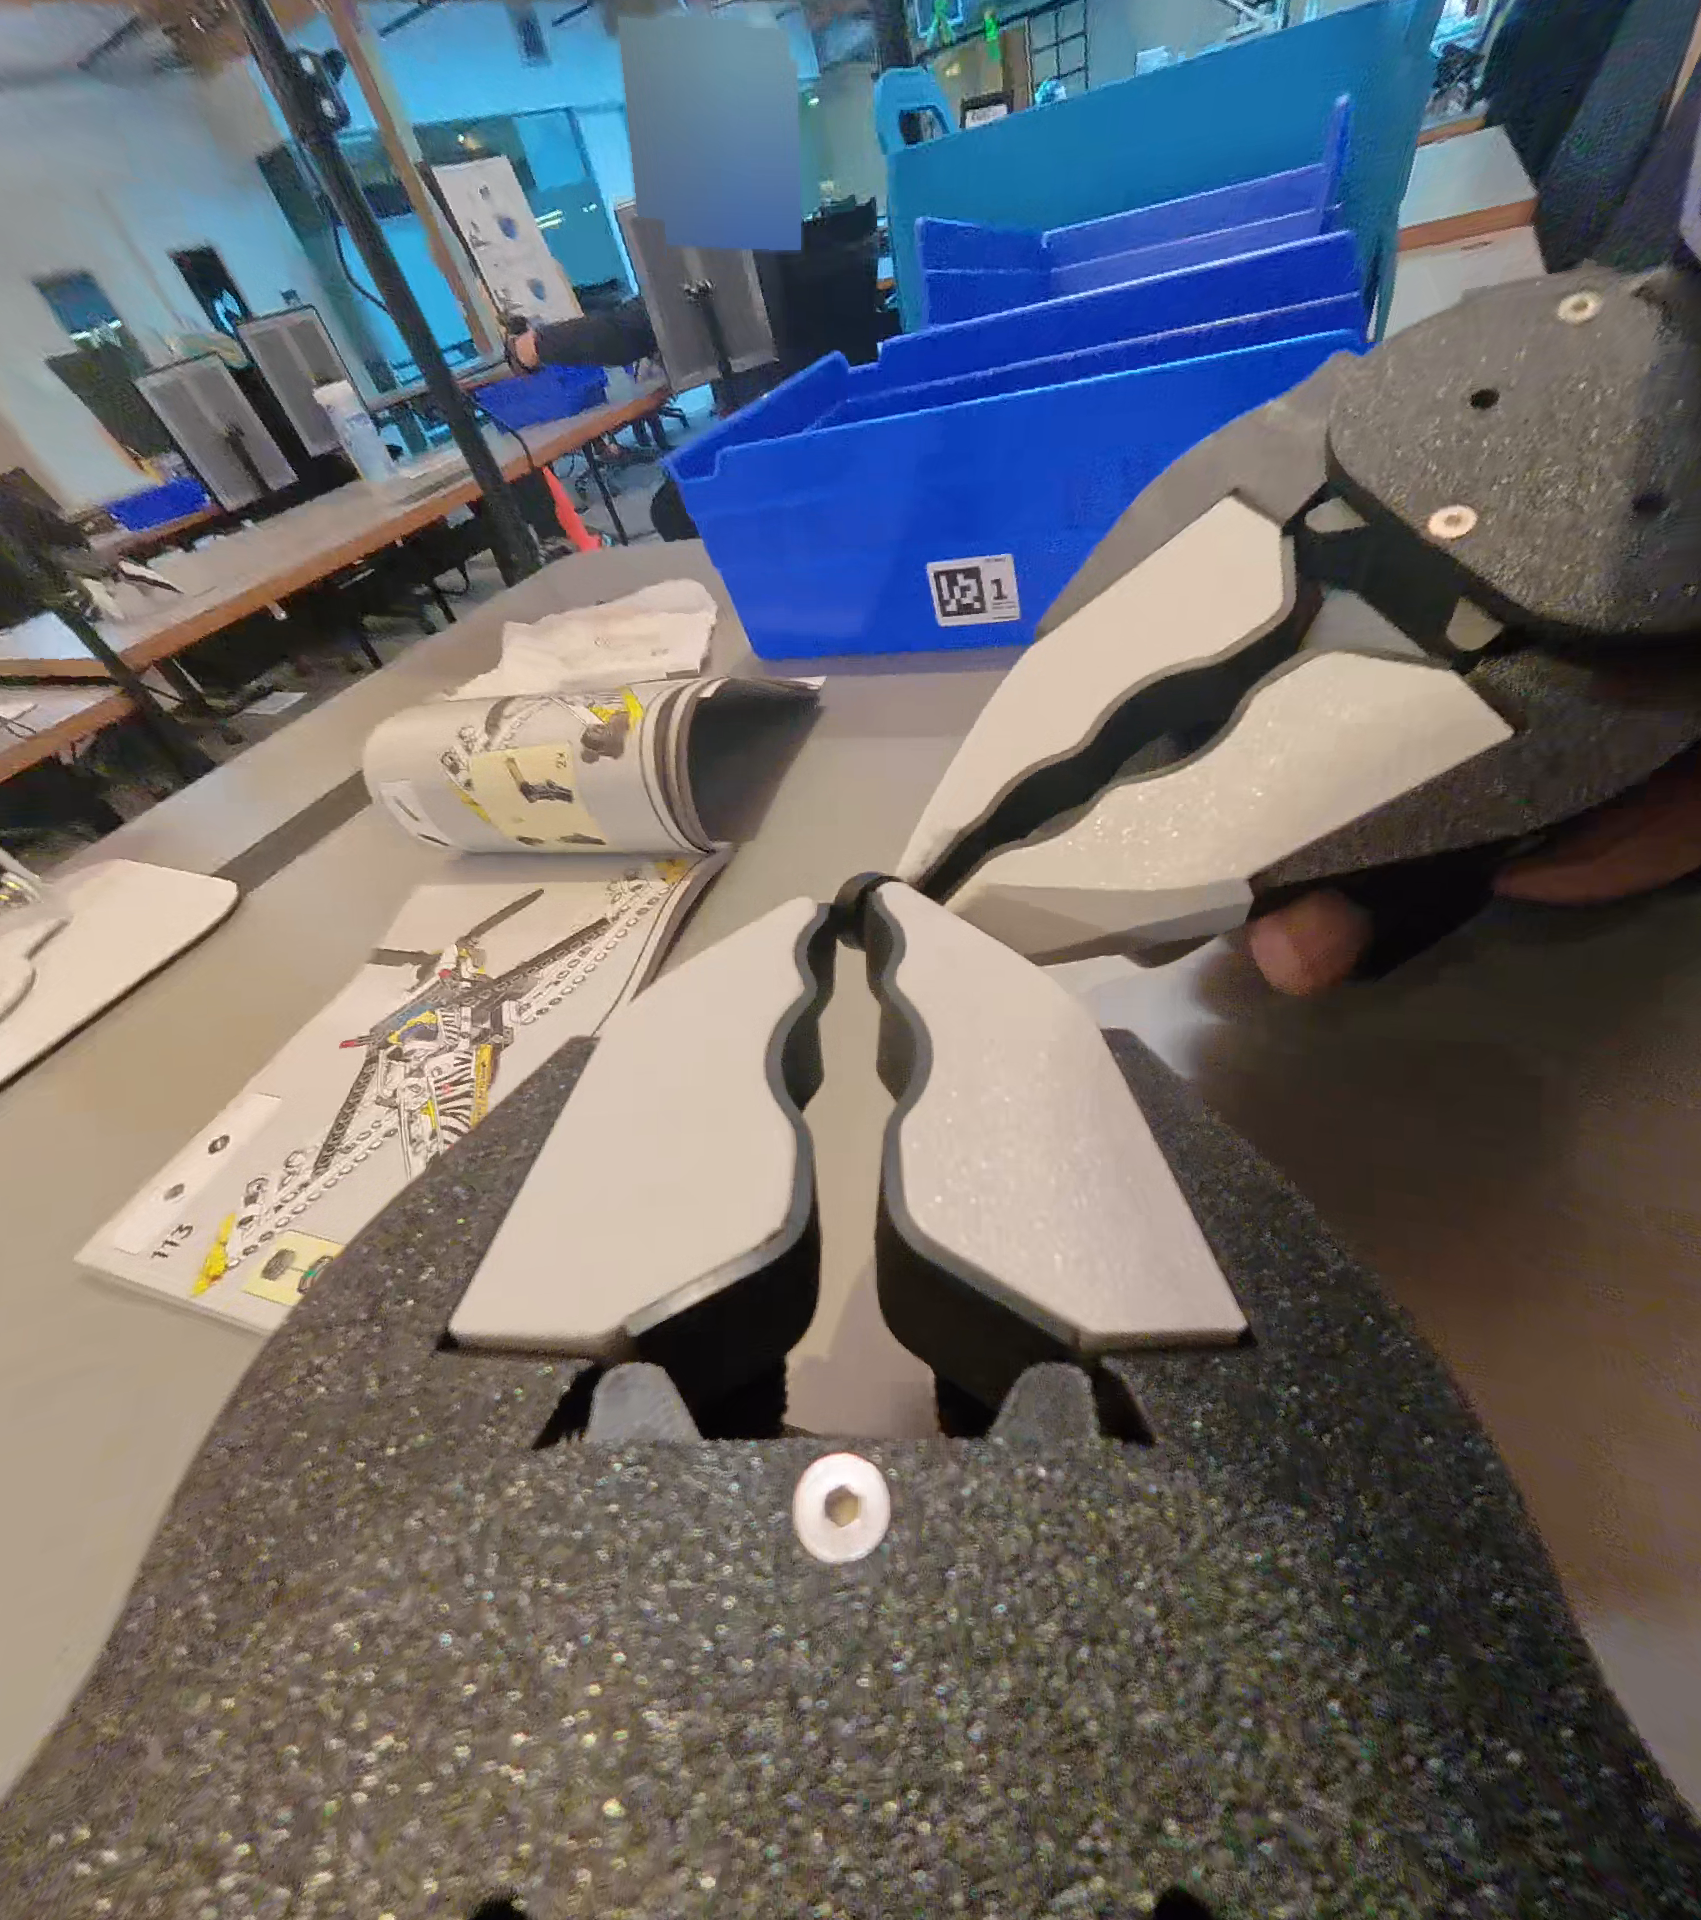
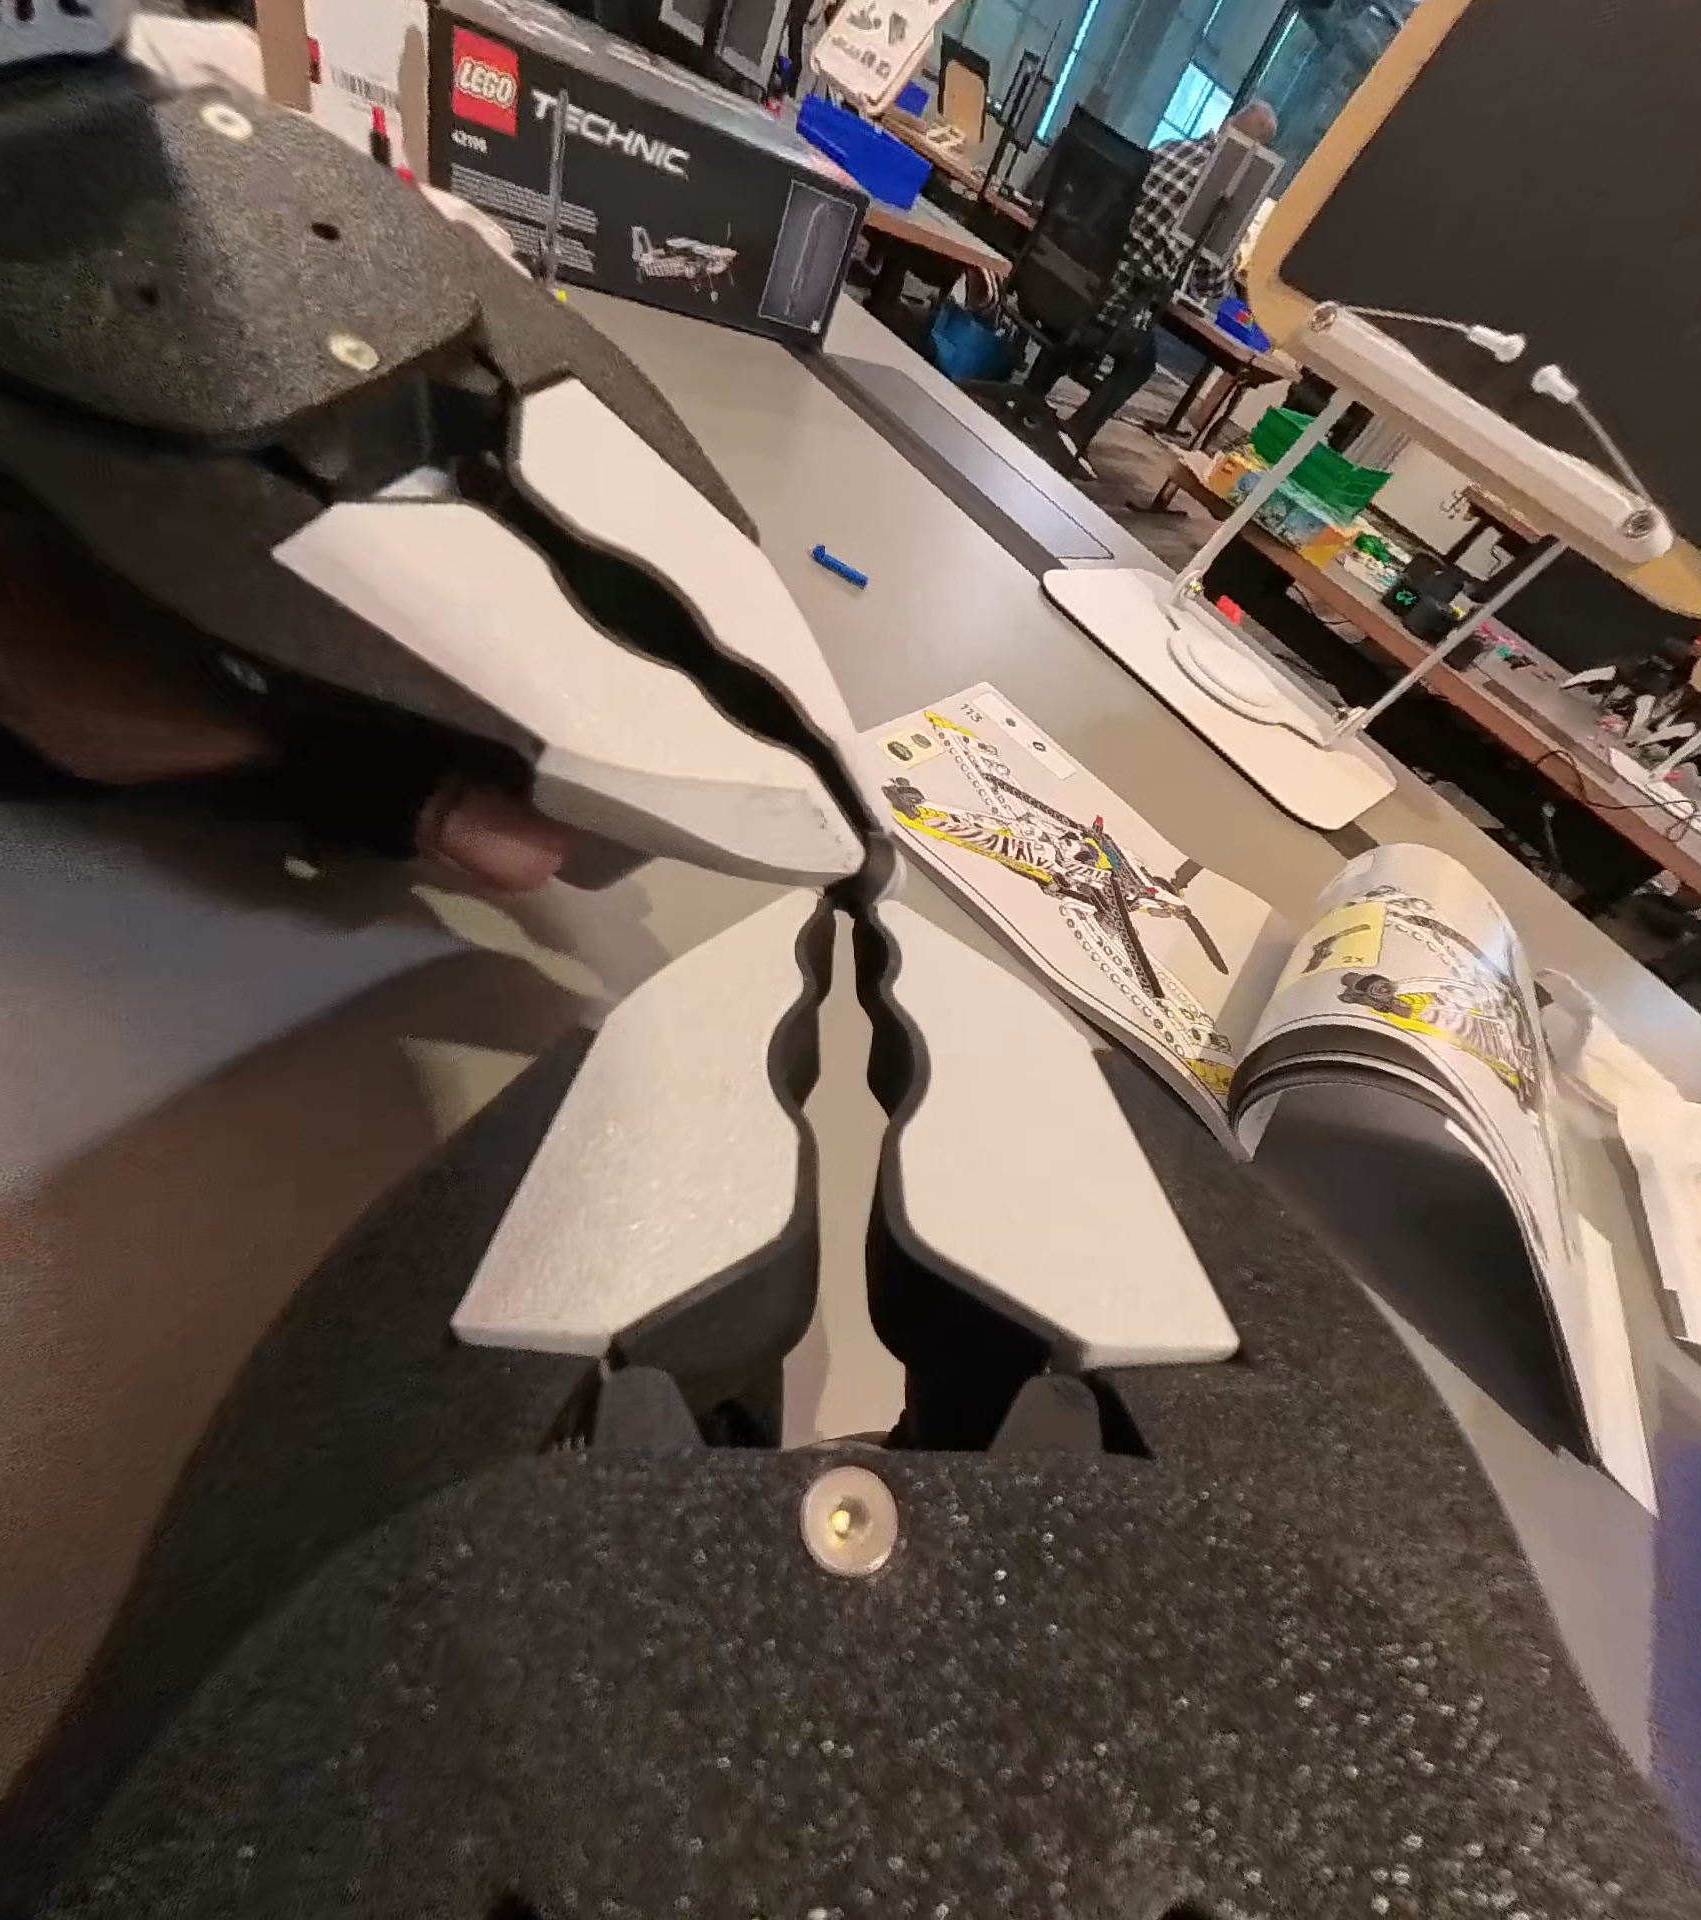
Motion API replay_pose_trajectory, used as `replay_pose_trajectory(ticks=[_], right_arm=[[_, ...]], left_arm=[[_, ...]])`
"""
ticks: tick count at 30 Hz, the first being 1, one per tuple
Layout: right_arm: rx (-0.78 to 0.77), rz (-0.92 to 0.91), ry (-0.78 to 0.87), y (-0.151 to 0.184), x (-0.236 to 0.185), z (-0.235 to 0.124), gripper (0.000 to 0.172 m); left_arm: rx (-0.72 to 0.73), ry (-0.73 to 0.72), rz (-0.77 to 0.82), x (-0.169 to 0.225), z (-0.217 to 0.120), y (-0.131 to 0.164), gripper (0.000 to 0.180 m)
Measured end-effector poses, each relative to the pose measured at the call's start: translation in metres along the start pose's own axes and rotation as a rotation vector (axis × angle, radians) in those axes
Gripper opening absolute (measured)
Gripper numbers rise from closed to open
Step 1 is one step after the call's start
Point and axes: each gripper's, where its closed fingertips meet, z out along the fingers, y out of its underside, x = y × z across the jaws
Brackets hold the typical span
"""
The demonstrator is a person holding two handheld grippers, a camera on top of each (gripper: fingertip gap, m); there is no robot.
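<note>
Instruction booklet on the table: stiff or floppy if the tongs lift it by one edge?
Probably floppy: the instruction booklet is thin paper, and its right-hand pages already curl over themselves. Lifted by one edge, it would likely sag and fan open. It looks light, so a push on the smooth table should slide it.

This is a big shared workroom, like a lab. Long rows of tables (image 1: pixel 326 551) with screens (image 1: pixel 202 416) fill the back at 10 o'clock. Blue bins (image 1: pixel 929 499) sit at 1 o'clock, and a desk lamp (image 2: pixel 1241 675) and a toy building-set box (image 2: pixel 648 197) stand on the near table (image 2: pixel 981 540).
</note>
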Motion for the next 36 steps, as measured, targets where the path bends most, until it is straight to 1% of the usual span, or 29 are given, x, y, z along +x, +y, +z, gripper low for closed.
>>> replay_pose_trajectory(ticks=[6, 11, 16, 20, 22, 25, 31, 33, 36], right_arm=[[-0.033, 0.014, -0.031, 0.006, -0.005, 0.002, 0.002], [-0.021, 0.02, -0.051, 0.006, -0.005, 0.003, 0.001], [0.014, 0.028, -0.117, 0.004, -0.004, 0.005, 0.001], [-0.032, 0.004, -0.215, 0.015, -0.009, 0.003, 0.0], [-0.056, -0.024, -0.222, 0.02, -0.007, 0.002, 0.0], [-0.068, -0.04, -0.269, 0.023, -0.007, 0.001, 0.001], [0.041, -0.059, -0.36, 0.009, -0.012, -0.006, 0.016], [0.064, -0.114, -0.36, 0.007, -0.014, -0.008, 0.017], [0.062, -0.211, -0.299, 0.008, -0.014, -0.005, 0.017]], left_arm=[[-0.067, -0.021, 0.083, -0.001, 0.002, 0.01, 0.004], [-0.062, 0.006, 0.066, -0.002, 0.002, 0.01, 0.003], [-0.036, 0.083, 0.042, -0.003, 0.0, 0.009, 0.003], [-0.082, 0.153, 0.072, 0.003, 0.002, 0.016, 0.003], [-0.101, 0.206, 0.068, 0.007, 0.001, 0.019, 0.003], [-0.101, 0.282, 0.047, 0.012, -0.001, 0.019, 0.003], [-0.041, 0.429, -0.037, 0.019, -0.009, 0.011, 0.003], [-0.034, 0.455, -0.092, 0.017, -0.01, 0.008, 0.003], [-0.031, 0.478, -0.165, 0.016, -0.011, 0.006, 0.003]])
